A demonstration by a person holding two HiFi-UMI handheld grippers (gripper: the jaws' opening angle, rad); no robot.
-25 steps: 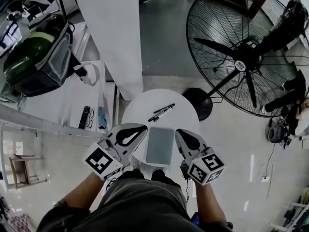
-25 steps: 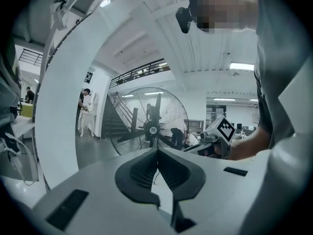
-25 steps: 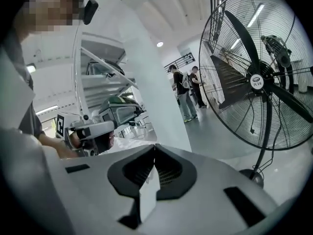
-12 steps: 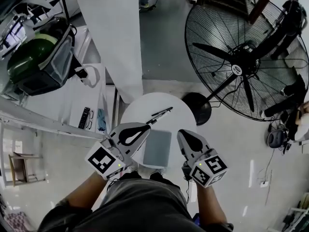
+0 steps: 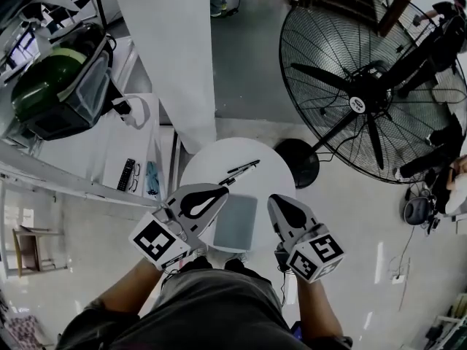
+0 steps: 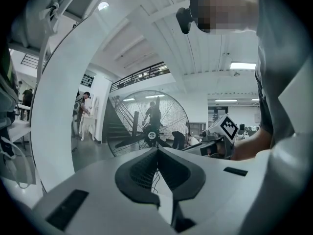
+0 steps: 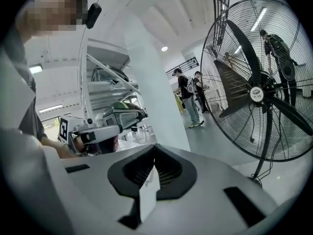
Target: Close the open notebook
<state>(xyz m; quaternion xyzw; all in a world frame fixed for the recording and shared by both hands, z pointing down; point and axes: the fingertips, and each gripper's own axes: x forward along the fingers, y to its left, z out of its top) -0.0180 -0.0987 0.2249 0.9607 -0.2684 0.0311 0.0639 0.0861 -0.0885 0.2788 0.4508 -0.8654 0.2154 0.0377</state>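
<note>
A grey notebook (image 5: 236, 223) lies closed and flat on the small round white table (image 5: 211, 162), near its front edge. My left gripper (image 5: 221, 191) hovers over the notebook's left side and my right gripper (image 5: 271, 200) over its right side; neither touches it. Both are shut with nothing between their pads. In the left gripper view the left gripper (image 6: 157, 151) points level at the big fan, with the right gripper (image 6: 221, 136) beside it. In the right gripper view the right gripper (image 7: 155, 147) shows closed jaws, and the left gripper (image 7: 93, 132) is at its left.
Two pens (image 5: 241, 170) lie on the table behind the notebook. A big floor fan (image 5: 365, 86) stands at the right, its round base (image 5: 299, 157) close to the table. A white pillar (image 5: 171, 49) rises behind. A shelf (image 5: 139, 159) with small items stands at the left.
Both grippers have lifted a little and stay shut. The notebook lies closed in the same place on the table.
</note>
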